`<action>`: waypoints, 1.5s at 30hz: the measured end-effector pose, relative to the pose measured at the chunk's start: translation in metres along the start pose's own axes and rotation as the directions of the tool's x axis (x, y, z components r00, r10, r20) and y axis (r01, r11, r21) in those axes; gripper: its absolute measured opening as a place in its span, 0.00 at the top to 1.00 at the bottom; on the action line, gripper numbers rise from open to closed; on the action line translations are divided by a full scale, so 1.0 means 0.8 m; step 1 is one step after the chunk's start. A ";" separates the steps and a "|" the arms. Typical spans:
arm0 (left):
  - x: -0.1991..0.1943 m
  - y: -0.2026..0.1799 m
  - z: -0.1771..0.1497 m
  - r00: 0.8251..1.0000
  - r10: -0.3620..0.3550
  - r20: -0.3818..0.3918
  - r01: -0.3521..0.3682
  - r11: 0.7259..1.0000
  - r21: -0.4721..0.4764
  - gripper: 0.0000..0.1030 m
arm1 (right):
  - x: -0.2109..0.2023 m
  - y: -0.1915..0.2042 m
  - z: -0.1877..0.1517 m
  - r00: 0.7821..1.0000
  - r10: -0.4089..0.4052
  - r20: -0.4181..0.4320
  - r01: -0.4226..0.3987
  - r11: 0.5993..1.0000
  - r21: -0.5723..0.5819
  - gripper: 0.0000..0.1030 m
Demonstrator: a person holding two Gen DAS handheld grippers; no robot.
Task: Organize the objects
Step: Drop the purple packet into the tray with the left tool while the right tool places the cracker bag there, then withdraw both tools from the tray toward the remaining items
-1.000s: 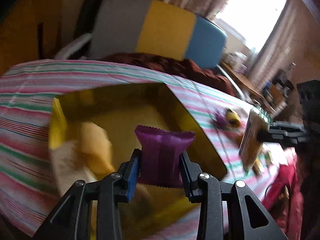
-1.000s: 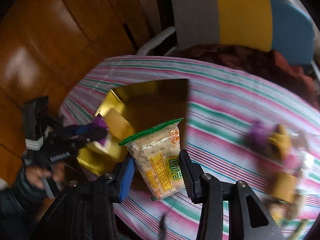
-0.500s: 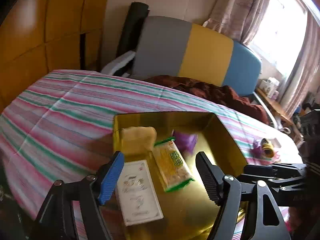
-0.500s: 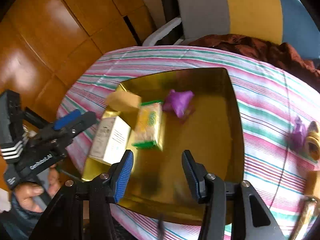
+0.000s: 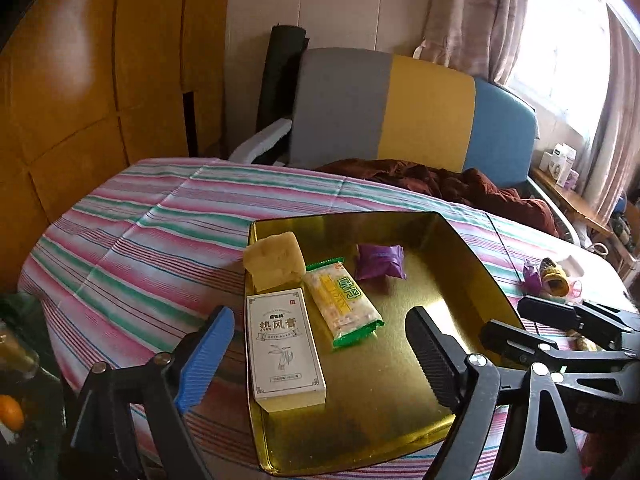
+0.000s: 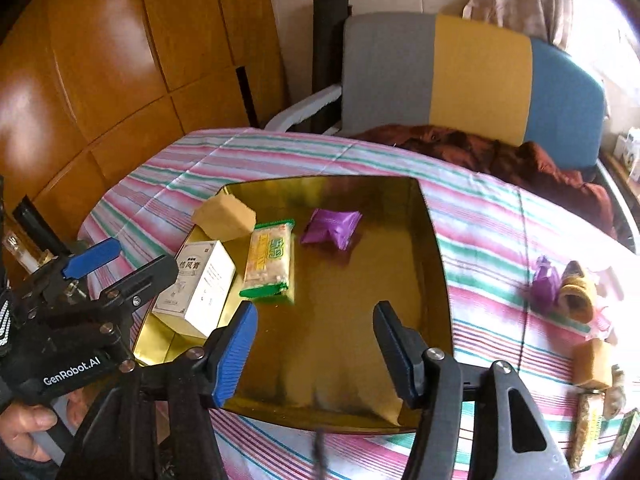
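A gold tray (image 5: 472,280) (image 6: 436,280) lies on the striped tablecloth. In it lie a white box (image 5: 284,348) (image 6: 200,284), a yellow cake piece (image 5: 274,260) (image 6: 224,216), a green-edged cracker packet (image 5: 342,302) (image 6: 270,258) and a purple packet (image 5: 378,262) (image 6: 332,226). My left gripper (image 5: 316,360) is open and empty above the tray's near edge. My right gripper (image 6: 316,356) is open and empty over the tray's near part. Each gripper shows in the other's view, the right one (image 5: 560,328) and the left one (image 6: 100,280).
More snacks lie on the cloth right of the tray: a purple wrapper (image 6: 546,282), a brown roll (image 6: 576,292), a yellow cake (image 6: 592,362) and packets (image 6: 588,428). A grey, yellow and blue chair (image 5: 400,108) with a brown cloth (image 5: 440,184) stands behind the table. Wooden panels (image 5: 80,100) stand left.
Both grippers have opened and pulled back. The purple packet from the left one and the cracker packet from the right one now lie in the tray.
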State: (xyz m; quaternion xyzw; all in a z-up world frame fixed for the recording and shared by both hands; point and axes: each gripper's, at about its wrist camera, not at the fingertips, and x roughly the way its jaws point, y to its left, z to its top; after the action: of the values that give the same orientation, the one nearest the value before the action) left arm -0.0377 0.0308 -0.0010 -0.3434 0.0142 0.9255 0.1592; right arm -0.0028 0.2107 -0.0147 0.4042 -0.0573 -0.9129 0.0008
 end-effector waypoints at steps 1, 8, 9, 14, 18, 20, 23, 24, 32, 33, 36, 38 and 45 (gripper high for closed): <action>-0.002 -0.002 0.000 1.000 0.007 0.007 -0.007 1.000 0.005 0.15 | -0.003 0.001 -0.001 1.000 -0.011 0.010 0.011 1.000 -0.004 0.40; -0.013 -0.010 -0.003 0.999 0.022 0.034 -0.024 0.999 0.044 0.14 | -0.016 -0.003 -0.004 0.997 -0.049 0.055 0.049 0.999 -0.002 0.38; -0.014 -0.012 -0.004 0.999 0.022 0.035 -0.024 0.998 0.052 0.14 | -0.017 -0.004 -0.005 0.997 -0.050 0.057 0.050 0.999 -0.001 0.38; -0.015 -0.022 -0.007 0.999 0.010 0.032 -0.013 0.997 0.082 0.14 | -0.021 -0.013 -0.010 0.996 -0.060 0.062 0.060 0.998 0.005 0.37; -0.016 -0.032 -0.009 0.999 0.005 0.032 -0.008 0.994 0.108 0.14 | -0.026 -0.024 -0.013 0.995 -0.072 0.069 0.070 0.997 0.023 0.37; -0.017 -0.038 -0.010 1.000 0.000 0.030 -0.004 0.993 0.120 0.11 | -0.030 -0.031 -0.014 0.994 -0.083 0.075 0.080 0.996 0.034 0.37; -0.018 -0.045 -0.011 0.999 -0.008 0.031 0.004 0.991 0.134 0.10 | -0.034 -0.045 -0.015 0.992 -0.103 0.077 0.099 0.993 0.057 0.37; -0.018 -0.047 -0.012 1.000 -0.011 0.029 0.007 0.990 0.140 0.10 | -0.035 -0.050 -0.016 0.991 -0.109 0.077 0.104 0.992 0.066 0.37; -0.013 -0.072 -0.015 0.999 -0.045 0.005 0.043 0.981 0.188 0.10 | -0.049 -0.103 -0.030 0.984 -0.170 0.059 0.160 0.976 0.146 0.37; -0.012 -0.077 -0.016 0.999 -0.052 0.003 0.050 0.979 0.197 0.10 | -0.051 -0.111 -0.032 0.983 -0.176 0.057 0.166 0.973 0.159 0.37; -0.011 -0.088 -0.017 0.998 -0.069 -0.006 0.068 0.974 0.215 0.10 | -0.059 -0.138 -0.038 0.978 -0.204 0.047 0.191 0.960 0.207 0.37; -0.010 -0.096 -0.017 0.997 -0.082 -0.011 0.082 0.969 0.231 0.10 | -0.066 -0.156 -0.043 0.973 -0.229 0.043 0.213 0.949 0.234 0.37; -0.004 -0.130 -0.017 0.990 -0.135 -0.034 0.139 0.947 0.289 0.10 | -0.099 -0.226 -0.060 0.951 -0.309 0.026 0.282 0.896 0.344 0.37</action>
State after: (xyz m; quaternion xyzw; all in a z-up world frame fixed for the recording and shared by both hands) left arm 0.0052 0.1270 -0.0005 -0.3230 0.1271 0.8977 0.2715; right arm 0.0943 0.3887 -0.0075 0.3654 -0.1502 -0.8945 -0.2092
